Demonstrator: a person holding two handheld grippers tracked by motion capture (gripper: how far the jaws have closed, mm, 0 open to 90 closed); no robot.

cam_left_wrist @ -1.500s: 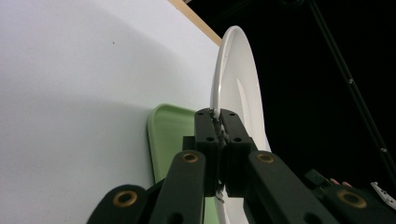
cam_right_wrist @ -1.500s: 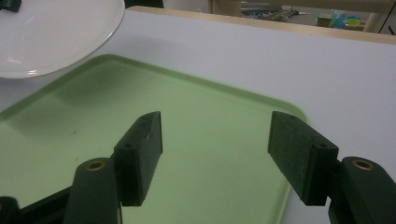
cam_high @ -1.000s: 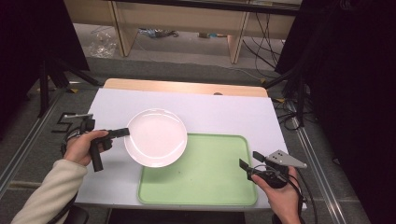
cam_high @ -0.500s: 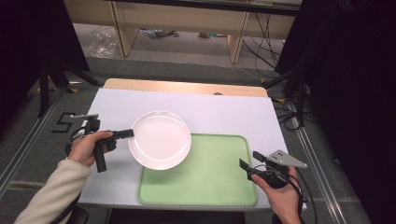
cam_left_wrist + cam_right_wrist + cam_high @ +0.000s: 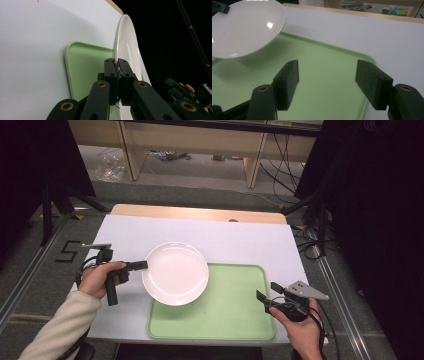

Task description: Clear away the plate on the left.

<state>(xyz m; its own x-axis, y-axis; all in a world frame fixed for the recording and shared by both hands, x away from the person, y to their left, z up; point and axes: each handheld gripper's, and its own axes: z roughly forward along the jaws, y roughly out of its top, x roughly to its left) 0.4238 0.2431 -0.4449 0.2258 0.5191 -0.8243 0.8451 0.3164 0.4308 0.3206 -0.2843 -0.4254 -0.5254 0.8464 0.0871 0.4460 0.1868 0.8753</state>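
The plate (image 5: 175, 273) is round, white and glossy, with a shallow dish and a thin raised rim. It hangs over the upper left corner of a flat, matte, pale green tray (image 5: 227, 320) with rounded corners and a low lip, which lies on the smooth white table (image 5: 240, 245).

The left gripper (image 5: 141, 265) pinches the plate's rim at nine o'clock in the high view. The left gripper view shows the plate edge-on, its rim clamped tight between the two black pads. The right gripper view shows a bright glint on the plate's surface and the plate's shadow on the tray below it.

The left hand (image 5: 100, 279) holds its gripper level, pointing to three o'clock. The right gripper (image 5: 261, 297) rests at the tray's right edge, jaws spread wide with nothing between them, pointing to ten o'clock.
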